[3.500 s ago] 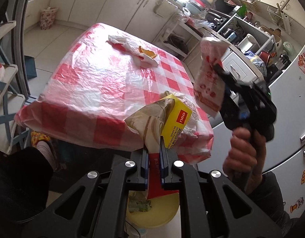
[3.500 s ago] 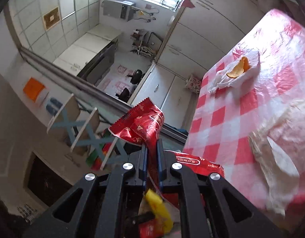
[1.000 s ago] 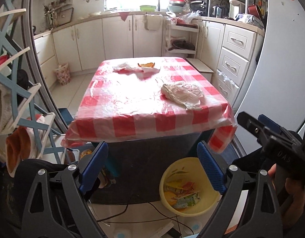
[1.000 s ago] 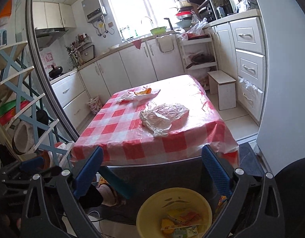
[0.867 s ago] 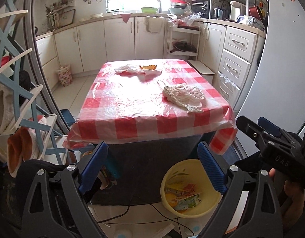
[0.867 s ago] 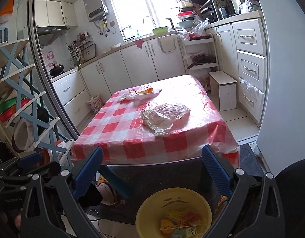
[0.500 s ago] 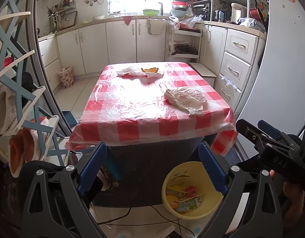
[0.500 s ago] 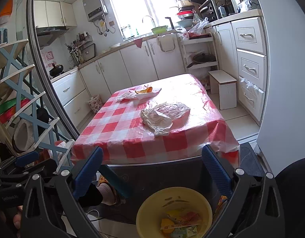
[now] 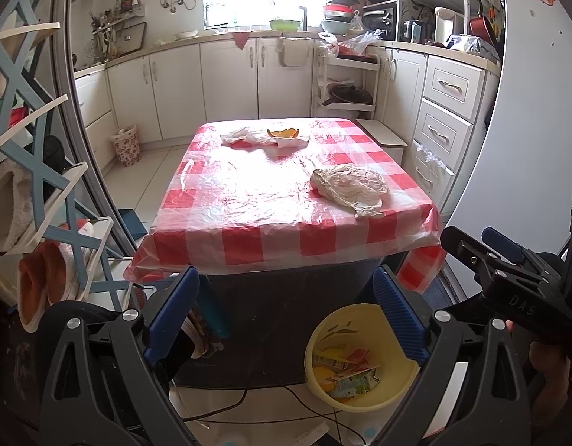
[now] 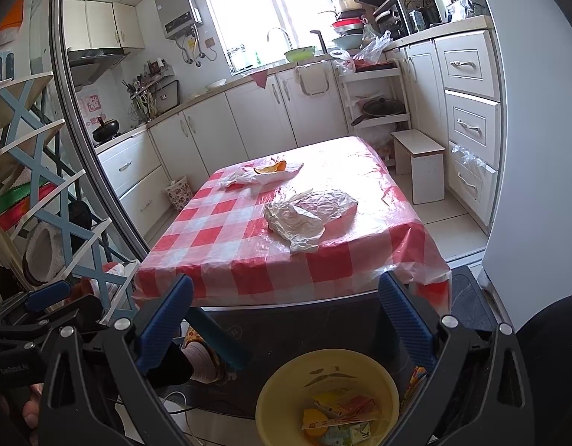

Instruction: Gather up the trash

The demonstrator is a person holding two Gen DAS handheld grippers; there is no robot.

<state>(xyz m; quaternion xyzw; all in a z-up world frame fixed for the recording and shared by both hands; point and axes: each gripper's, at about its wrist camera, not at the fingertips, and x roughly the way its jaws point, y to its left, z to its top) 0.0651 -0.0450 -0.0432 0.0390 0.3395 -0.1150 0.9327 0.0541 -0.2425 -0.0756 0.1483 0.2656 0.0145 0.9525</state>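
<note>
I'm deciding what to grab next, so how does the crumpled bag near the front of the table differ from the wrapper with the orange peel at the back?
The crumpled bag is a bulky, empty-looking heap; the wrapper lies flatter and carries an orange peel. The crumpled bag sits near the table's front edge, above the yellow bin; the wrapper lies toward the far end. Both are pale, crinkled plastic on the checked tablecloth.

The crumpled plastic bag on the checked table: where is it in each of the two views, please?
Left wrist view: the crumpled plastic bag lies right of centre, near the table's front right corner.
Right wrist view: the bag lies at the centre of the picture, nearer the table's front edge.
Shared landmark: the yellow bin on the floor below the table.
</note>
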